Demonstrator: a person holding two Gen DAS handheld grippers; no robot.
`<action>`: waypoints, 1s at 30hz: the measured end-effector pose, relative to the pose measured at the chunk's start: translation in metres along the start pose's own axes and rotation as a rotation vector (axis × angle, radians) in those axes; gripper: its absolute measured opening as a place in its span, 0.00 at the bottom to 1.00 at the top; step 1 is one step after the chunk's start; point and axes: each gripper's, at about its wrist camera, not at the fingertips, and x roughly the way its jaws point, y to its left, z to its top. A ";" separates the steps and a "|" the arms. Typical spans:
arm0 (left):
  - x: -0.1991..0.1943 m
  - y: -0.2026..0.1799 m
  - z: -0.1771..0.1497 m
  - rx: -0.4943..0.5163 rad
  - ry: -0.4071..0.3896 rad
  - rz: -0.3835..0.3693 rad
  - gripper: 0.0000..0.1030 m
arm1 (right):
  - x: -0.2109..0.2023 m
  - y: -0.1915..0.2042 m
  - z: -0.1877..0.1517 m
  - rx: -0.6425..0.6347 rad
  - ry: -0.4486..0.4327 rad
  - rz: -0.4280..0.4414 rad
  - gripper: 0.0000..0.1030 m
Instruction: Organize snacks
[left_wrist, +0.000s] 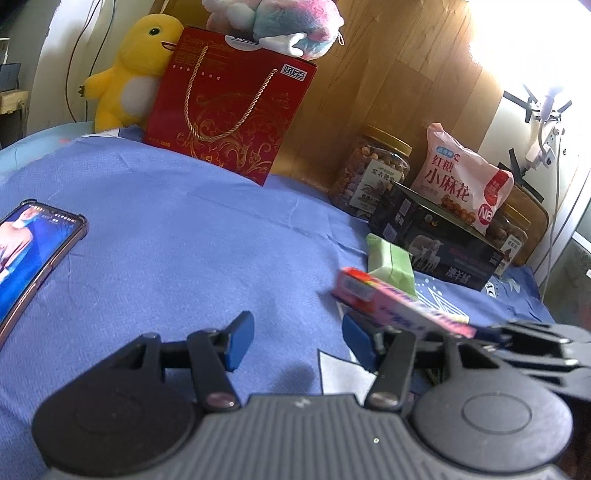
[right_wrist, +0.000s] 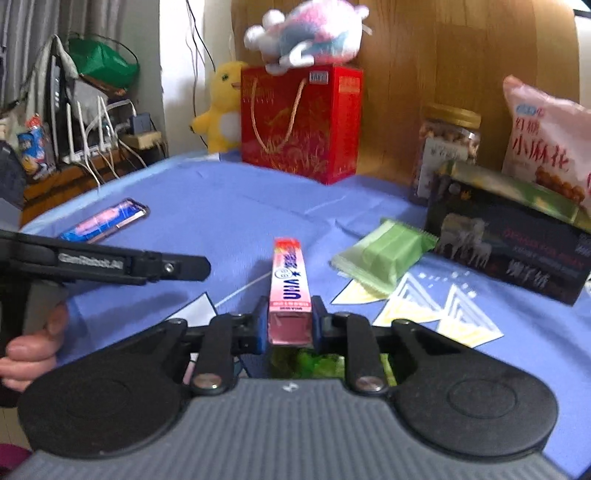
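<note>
Clamped between the blue pads of the right hand-held gripper (right_wrist: 289, 325) is a slim pink candy box (right_wrist: 287, 284), gripped at its near end so that most of its length juts forward, clear of the blue cloth (right_wrist: 229, 206) that covers the worktop. From the left wrist view the same box (left_wrist: 402, 306) hangs just beside the left hand-held gripper (left_wrist: 297, 341), whose jaws stand apart with nothing between them.

Risks, as I judge them: the hold is at one end only, so a quick swing or roll of the wrist could let the box pivot or slide out of the pads. Both tools are close together, and the free end of the box could knock against the left one's finger. A green wafer pack (right_wrist: 384, 254) lies loose on the cloth, touching or nearly touching the black carton (right_wrist: 517, 247); a low pass could push it along.

Containers: the clear jar (right_wrist: 447, 147) with a gold lid holds what look like coated nuts and is shut. A second jar (left_wrist: 511, 236) is mostly hidden behind the carton. The pink bag (left_wrist: 465, 177) of fried twists is sealed and leans on the carton. The red gift bag (right_wrist: 301, 125) stands upright with a plush toy (right_wrist: 310, 33) on top, so its inside cannot be seen. A phone (left_wrist: 26, 258) lies well apart on the left.
</note>
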 end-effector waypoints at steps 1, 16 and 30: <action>0.000 -0.001 0.000 0.004 0.001 0.002 0.53 | -0.008 -0.003 0.000 -0.006 -0.011 -0.001 0.24; -0.014 -0.012 -0.001 0.102 -0.058 0.103 0.55 | -0.090 -0.116 -0.077 0.230 0.036 -0.209 0.34; -0.050 -0.008 0.034 0.449 -0.432 0.455 0.96 | -0.093 -0.126 -0.083 0.296 -0.025 -0.159 0.42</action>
